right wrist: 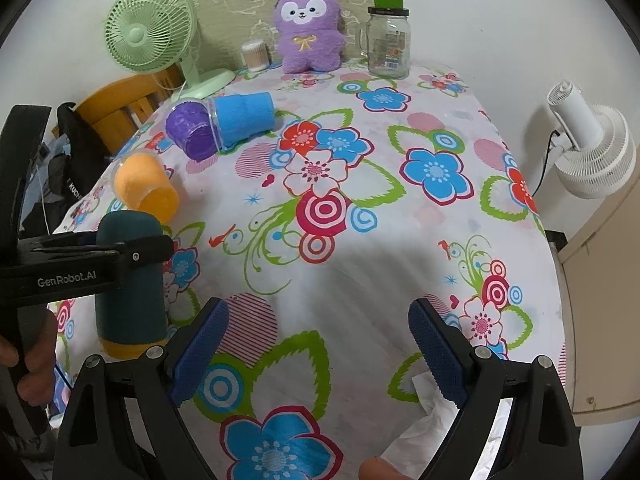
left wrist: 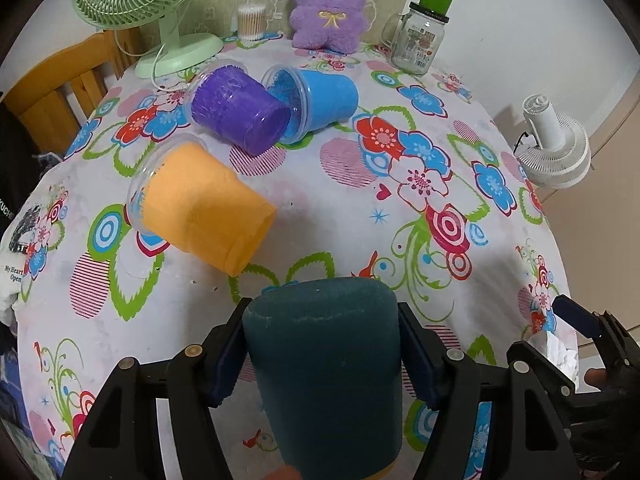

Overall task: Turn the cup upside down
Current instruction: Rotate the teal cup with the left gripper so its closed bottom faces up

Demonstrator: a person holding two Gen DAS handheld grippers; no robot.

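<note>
My left gripper (left wrist: 322, 344) is shut on a dark teal cup (left wrist: 324, 364), held upside down with its closed base up. In the right wrist view the same cup (right wrist: 132, 300) stands with its yellow rim down at the table's left edge, the left gripper (right wrist: 120, 256) clamped on it. An orange cup (left wrist: 204, 208) lies on its side. A purple cup (left wrist: 236, 106) and a blue cup (left wrist: 320, 100) lie on their sides, touching. My right gripper (right wrist: 318, 344) is open and empty above the flowered tablecloth (right wrist: 360, 240).
At the back stand a green fan (left wrist: 140, 4), a cotton-swab box (left wrist: 251, 22), a purple plush toy (left wrist: 328, 4) and a glass jar with a green lid (left wrist: 420, 36). A white fan (right wrist: 588, 140) stands off the right edge. A wooden chair (left wrist: 56, 92) is left. Tissue (right wrist: 424, 420) lies near front.
</note>
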